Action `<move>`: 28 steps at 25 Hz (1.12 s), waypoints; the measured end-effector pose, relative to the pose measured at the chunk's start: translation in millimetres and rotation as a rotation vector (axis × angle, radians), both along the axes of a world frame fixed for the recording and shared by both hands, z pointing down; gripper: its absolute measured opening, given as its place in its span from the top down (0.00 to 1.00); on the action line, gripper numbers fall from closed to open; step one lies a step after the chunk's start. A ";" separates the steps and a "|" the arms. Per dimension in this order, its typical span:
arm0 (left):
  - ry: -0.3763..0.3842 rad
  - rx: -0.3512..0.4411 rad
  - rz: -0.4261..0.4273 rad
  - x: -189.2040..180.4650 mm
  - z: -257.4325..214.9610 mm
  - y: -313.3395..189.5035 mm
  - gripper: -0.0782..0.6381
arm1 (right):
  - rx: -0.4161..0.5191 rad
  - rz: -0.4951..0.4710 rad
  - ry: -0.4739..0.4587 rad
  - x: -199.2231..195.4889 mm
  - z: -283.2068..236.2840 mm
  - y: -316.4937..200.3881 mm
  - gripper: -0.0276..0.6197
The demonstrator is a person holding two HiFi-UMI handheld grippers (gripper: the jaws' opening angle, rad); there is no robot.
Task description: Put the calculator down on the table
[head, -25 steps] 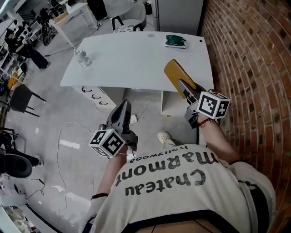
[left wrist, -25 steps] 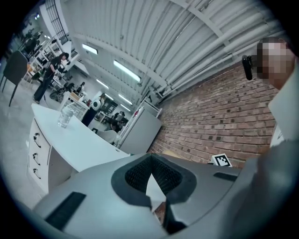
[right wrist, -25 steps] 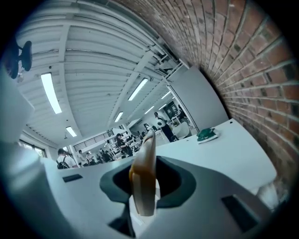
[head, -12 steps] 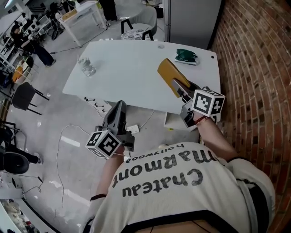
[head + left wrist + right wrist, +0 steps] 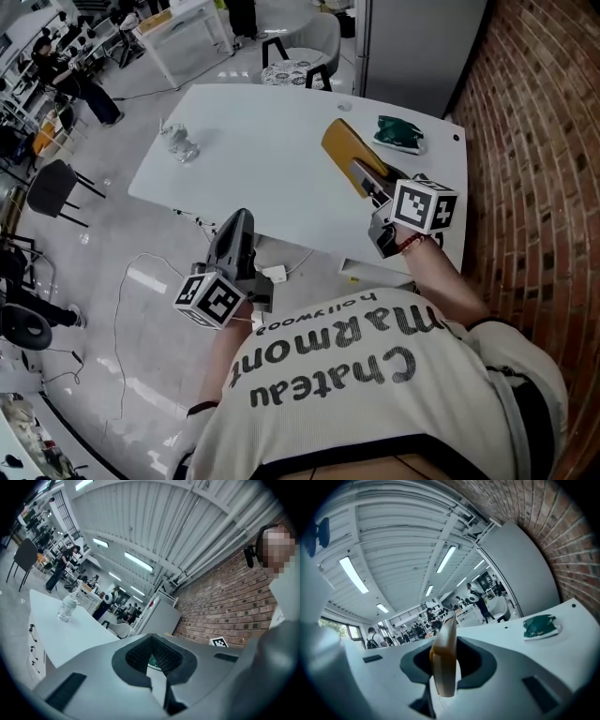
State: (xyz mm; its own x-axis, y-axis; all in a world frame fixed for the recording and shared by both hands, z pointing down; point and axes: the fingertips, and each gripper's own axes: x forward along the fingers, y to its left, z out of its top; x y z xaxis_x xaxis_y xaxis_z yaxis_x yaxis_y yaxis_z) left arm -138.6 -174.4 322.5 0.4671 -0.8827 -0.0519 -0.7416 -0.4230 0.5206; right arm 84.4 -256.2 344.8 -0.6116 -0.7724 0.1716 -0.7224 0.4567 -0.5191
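The calculator [image 5: 345, 155] is a flat yellow slab, held on edge and tilted above the right part of the white table [image 5: 262, 159]. My right gripper [image 5: 371, 184] is shut on its near end. In the right gripper view the calculator [image 5: 445, 653] stands edge-on between the jaws. My left gripper [image 5: 239, 219] is shut and holds nothing. It points at the table's near edge from just in front of it. In the left gripper view its jaws [image 5: 157, 686] meet at the tips, with the table top beyond.
A green object [image 5: 398, 134] lies near the table's far right corner. A clear bottle [image 5: 178, 142] stands at its left end. A brick wall [image 5: 534, 141] runs along the right, a grey cabinet [image 5: 412, 47] stands behind, and a black chair [image 5: 52, 192] is at the left.
Both grippers have moved forward toward the table. The calculator, which hung at the table's near edge, now hangs farther in over the top. The left gripper has reached the near edge.
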 end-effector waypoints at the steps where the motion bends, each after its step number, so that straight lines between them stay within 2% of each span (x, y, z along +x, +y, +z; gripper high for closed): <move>1: -0.007 -0.007 -0.004 1.6 4.6 -2.4 0.89 | -0.006 -0.006 0.004 0.4 4.2 -5.0 0.82; 6: 0.014 -0.018 -0.037 0.7 22.1 -8.3 0.89 | -0.046 -0.022 0.005 1.1 28.1 -21.4 0.82; 15: 0.012 -0.127 -0.046 8.3 62.1 -7.0 0.89 | -0.152 -0.061 0.006 -3.4 85.1 -27.9 0.82; 23: -0.016 -0.196 -0.073 -3.9 93.1 -21.5 0.89 | -0.248 -0.067 0.040 -9.4 131.0 -37.5 0.82; 28: -0.005 -0.189 -0.076 -11.4 95.5 -38.4 0.89 | -0.284 -0.073 0.066 -17.7 148.9 -52.8 0.82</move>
State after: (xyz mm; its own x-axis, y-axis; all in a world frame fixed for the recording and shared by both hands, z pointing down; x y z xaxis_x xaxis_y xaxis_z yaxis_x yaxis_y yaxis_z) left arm -150.0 -212.8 418.0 0.3984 -0.9093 0.1201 -0.7706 -0.2608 0.5815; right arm 66.7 -309.0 493.7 -0.6441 -0.6424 0.4153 -0.7294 0.3522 -0.5865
